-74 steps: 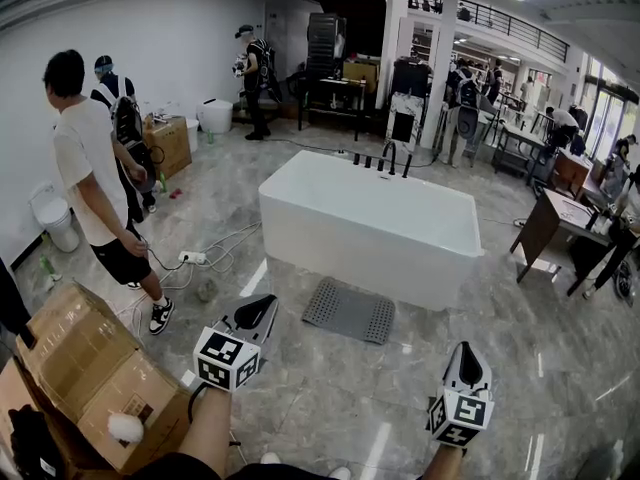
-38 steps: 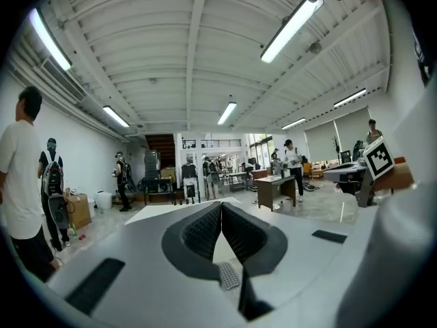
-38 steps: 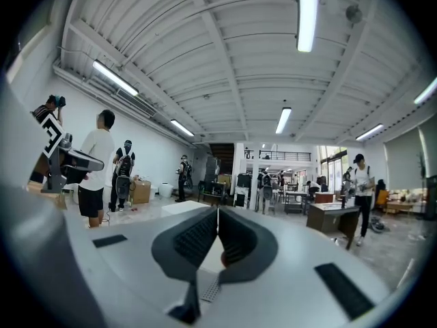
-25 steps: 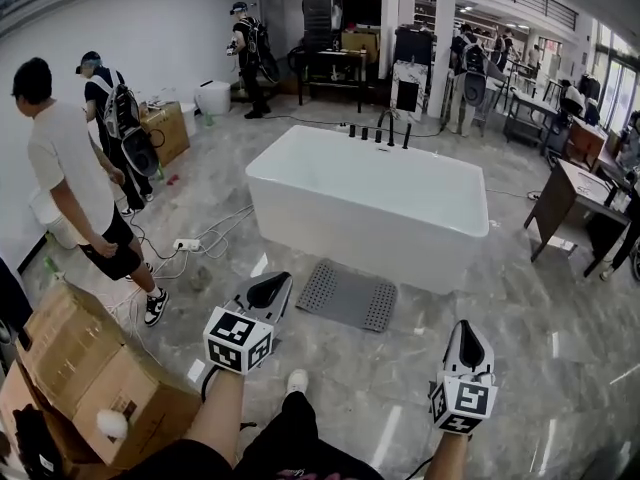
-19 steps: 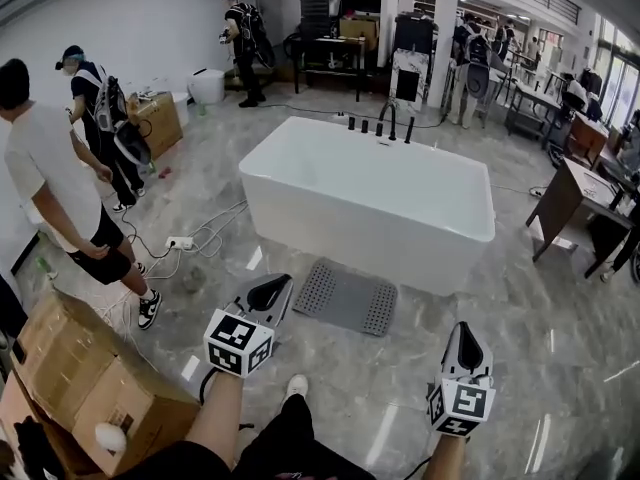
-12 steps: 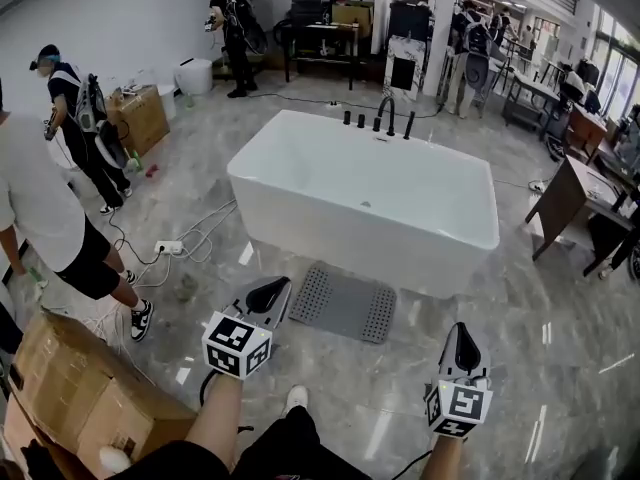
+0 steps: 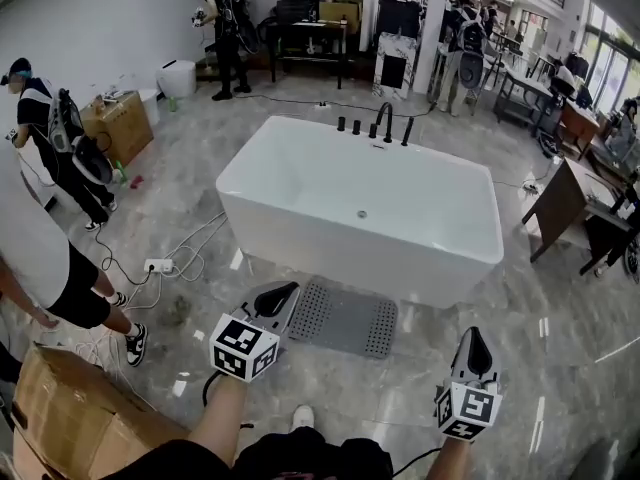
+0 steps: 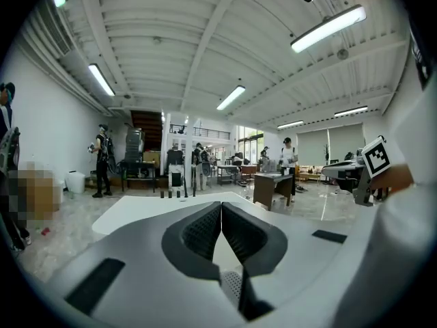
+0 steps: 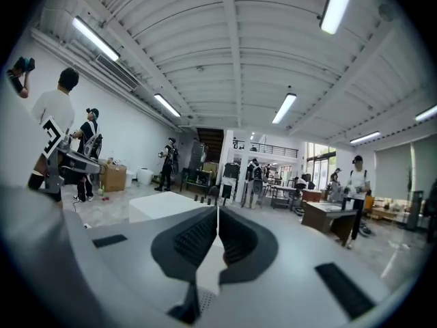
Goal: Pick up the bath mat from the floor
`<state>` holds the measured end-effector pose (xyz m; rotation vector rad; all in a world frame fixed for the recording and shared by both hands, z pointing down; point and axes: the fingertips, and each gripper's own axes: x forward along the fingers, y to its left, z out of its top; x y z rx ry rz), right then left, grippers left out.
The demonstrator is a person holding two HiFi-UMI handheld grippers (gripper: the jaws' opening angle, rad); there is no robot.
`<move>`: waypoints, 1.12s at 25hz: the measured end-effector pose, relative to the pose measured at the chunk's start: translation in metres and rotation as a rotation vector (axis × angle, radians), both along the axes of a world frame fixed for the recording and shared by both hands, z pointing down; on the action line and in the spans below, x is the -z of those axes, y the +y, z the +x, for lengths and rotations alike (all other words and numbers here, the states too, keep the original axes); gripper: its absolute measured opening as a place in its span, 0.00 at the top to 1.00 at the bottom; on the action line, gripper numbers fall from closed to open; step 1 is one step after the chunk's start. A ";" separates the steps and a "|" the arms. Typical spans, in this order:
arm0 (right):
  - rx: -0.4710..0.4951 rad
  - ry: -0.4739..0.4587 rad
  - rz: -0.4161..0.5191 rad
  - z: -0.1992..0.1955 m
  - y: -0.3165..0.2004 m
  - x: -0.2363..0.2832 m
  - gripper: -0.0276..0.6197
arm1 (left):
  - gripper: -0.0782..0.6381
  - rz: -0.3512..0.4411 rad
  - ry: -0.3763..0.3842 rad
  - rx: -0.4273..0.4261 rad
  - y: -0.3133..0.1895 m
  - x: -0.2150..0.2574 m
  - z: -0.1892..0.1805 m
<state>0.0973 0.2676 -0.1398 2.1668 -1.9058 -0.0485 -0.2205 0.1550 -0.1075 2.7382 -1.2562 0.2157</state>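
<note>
Marble floor (image 7: 560,358), bath mat (image 7: 345,318) beside white bathtub (image 7: 330,183); left tool (image 7: 284,291), right tool (image 7: 472,335) each closed, empty.

Open floor (image 7: 370,393) ahead, right up to the bath mat (image 7: 345,318); blocked just behind it by the bathtub (image 7: 350,253); hemmed at left by cardboard box (image 7: 60,423), cables (image 7: 190,248) and a person (image 7: 35,258).

We see a glossy grey marble floor (image 7: 560,318) carrying a white bathtub (image 7: 360,208). A perforated grey bath mat (image 7: 345,316) lies flat just in front of the bathtub's near wall. Left of the bathtub lie a power strip (image 7: 158,265) with loose white cables and, nearer us, a cardboard box (image 7: 70,418).
</note>
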 end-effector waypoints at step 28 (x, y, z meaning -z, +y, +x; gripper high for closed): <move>0.114 -0.061 0.018 0.160 -0.167 -0.020 0.92 | 0.88 0.008 -0.089 0.041 -0.131 0.009 0.161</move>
